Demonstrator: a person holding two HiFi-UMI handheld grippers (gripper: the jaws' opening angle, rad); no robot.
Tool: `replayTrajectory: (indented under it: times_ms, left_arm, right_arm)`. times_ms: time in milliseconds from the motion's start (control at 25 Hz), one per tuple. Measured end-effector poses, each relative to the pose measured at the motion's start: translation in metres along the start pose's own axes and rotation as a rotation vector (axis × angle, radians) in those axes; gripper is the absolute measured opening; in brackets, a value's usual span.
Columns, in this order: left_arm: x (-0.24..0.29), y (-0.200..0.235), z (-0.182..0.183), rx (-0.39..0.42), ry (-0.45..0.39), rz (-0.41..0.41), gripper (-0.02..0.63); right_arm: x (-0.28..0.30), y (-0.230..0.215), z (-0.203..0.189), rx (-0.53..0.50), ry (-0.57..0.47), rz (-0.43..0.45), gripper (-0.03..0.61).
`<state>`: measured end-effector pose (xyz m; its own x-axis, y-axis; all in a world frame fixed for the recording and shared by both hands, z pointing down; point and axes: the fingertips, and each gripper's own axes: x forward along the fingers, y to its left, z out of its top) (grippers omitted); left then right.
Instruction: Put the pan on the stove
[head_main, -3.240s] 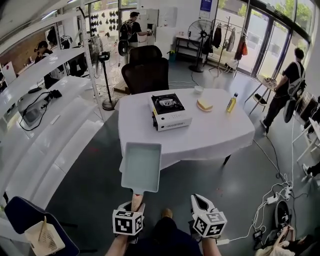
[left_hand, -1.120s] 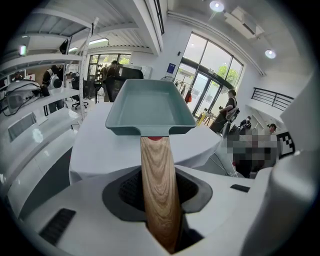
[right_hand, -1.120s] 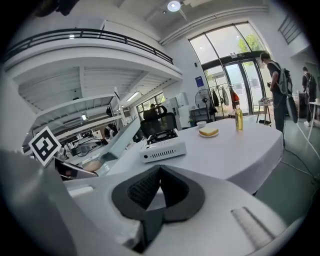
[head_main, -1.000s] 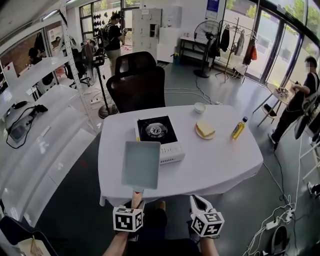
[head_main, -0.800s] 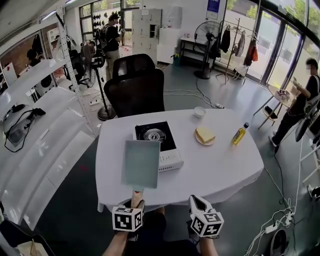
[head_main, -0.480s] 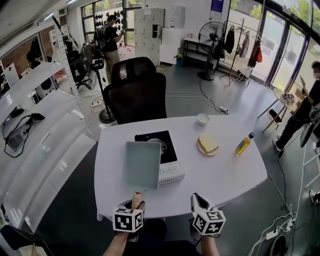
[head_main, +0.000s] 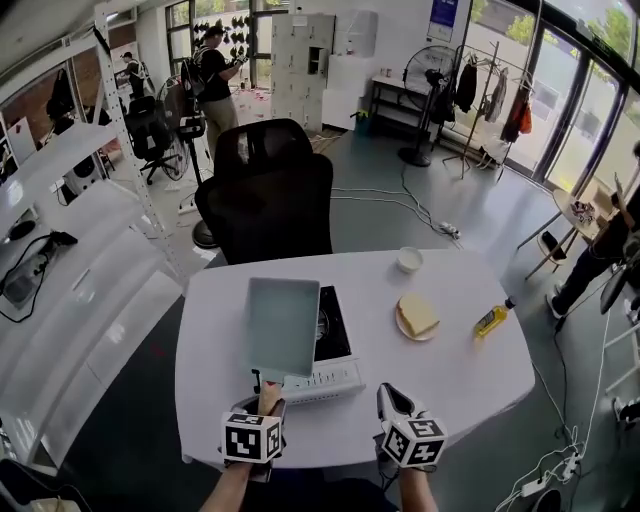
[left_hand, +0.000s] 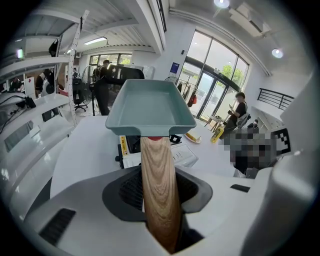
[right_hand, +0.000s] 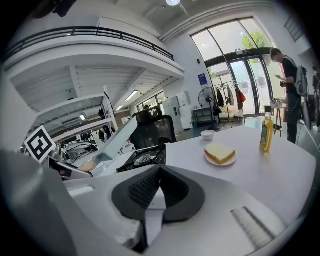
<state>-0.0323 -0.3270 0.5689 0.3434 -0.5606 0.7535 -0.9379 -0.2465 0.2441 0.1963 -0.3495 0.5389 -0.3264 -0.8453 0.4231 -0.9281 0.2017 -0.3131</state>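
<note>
Wooden handle sat clamped in the left gripper, whose jaws stood only partly apart, their pads pressing on either side of it. The right gripper, just beside the left one at the near edge of the white table, had its jaws drawn together with nothing between them. Beyond the left gripper, the grey-green rectangular pan was held up in the air on that handle, covering the left part of the portable gas stove in the head view and not resting on it. Farther right on the table lay a plate of bread and a yellow bottle, with a small white bowl behind them. A black office chair stood at the far side.
</note>
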Motion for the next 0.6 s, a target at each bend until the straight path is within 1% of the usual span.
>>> replayTrajectory:
  times_ms: [200, 400, 600]
  left_arm:
    - [0.014, -0.001, 0.013, 0.001, -0.006, 0.001, 0.127]
    - [0.022, -0.007, 0.009, -0.024, 0.014, -0.006, 0.127]
    - [0.029, -0.01, 0.002, -0.047, 0.036, 0.026, 0.127]
  right_arm:
    - [0.024, -0.012, 0.013, -0.007, 0.001, 0.004, 0.002]
    - [0.035, -0.02, 0.011, -0.007, 0.039, 0.018, 0.003]
    - [0.048, -0.024, 0.01, -0.026, 0.085, 0.06, 0.002]
